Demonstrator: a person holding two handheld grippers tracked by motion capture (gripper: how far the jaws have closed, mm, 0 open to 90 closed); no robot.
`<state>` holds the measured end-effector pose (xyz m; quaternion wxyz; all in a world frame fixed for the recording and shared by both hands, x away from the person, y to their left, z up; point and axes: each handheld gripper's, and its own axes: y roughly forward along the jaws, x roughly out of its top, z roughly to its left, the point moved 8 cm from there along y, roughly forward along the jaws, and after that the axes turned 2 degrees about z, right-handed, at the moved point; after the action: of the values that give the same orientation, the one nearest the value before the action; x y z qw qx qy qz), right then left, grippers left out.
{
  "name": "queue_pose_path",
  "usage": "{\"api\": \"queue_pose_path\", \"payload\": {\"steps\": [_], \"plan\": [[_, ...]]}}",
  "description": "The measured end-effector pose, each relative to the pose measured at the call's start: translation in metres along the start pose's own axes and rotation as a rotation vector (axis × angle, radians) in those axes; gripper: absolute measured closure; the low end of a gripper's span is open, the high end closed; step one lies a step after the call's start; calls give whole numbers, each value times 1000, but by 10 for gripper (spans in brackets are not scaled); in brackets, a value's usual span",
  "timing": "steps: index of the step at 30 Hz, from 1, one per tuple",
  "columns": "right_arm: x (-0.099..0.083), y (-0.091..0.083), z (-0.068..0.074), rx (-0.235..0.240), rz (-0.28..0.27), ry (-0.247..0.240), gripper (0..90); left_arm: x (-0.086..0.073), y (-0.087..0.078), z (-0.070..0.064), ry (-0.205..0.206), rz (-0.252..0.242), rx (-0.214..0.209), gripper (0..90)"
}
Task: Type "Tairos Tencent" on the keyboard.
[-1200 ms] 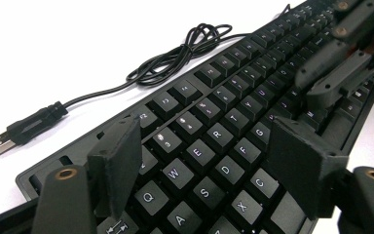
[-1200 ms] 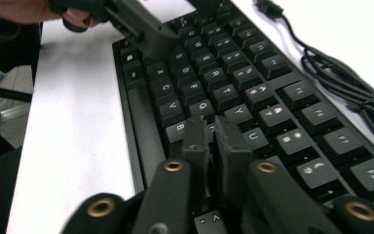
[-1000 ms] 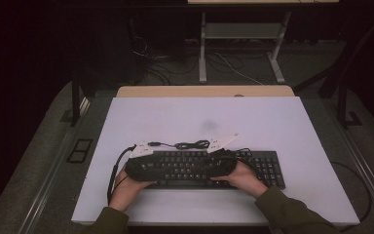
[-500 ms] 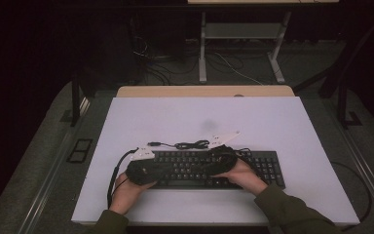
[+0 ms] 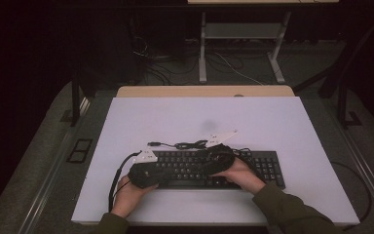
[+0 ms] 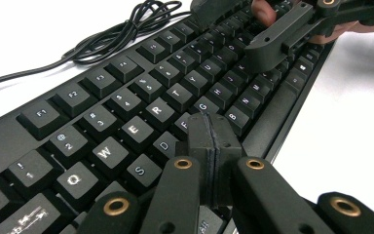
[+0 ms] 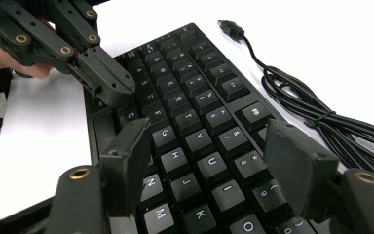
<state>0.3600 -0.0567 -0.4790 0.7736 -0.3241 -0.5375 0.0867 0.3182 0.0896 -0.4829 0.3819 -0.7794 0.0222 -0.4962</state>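
A black keyboard (image 5: 265,168) lies on the white table (image 5: 199,117), near its front edge. Its black cable (image 5: 185,144) is bundled just behind it and ends in a USB plug (image 7: 231,28). My left gripper (image 5: 168,173) is over the keyboard's left half. In the left gripper view it (image 6: 209,131) is shut with nothing in it, tips just above the F and G keys (image 6: 202,105). My right gripper (image 5: 207,163) reaches in from the right. In its own view it (image 7: 209,146) stands wide open over the H and J keys. The left gripper's shut jaws show beyond it, by the C key.
The cable bundle (image 7: 316,112) lies on the table right behind the keyboard's function row. A wooden strip (image 5: 204,91) runs along the table's far edge. Beyond it is dark floor with a metal stand (image 5: 243,34) and loose wires.
The right gripper has shifted slightly toward the keyboard's far side. The left gripper and the keyboard have stayed where they were.
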Motion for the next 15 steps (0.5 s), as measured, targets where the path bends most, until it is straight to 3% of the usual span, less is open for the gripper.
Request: {"api": "queue_pose_path", "payload": {"steps": [15], "plan": [[0,1,1,9,3,8,289,-3,8,-2,12,26,-7,891]]}}
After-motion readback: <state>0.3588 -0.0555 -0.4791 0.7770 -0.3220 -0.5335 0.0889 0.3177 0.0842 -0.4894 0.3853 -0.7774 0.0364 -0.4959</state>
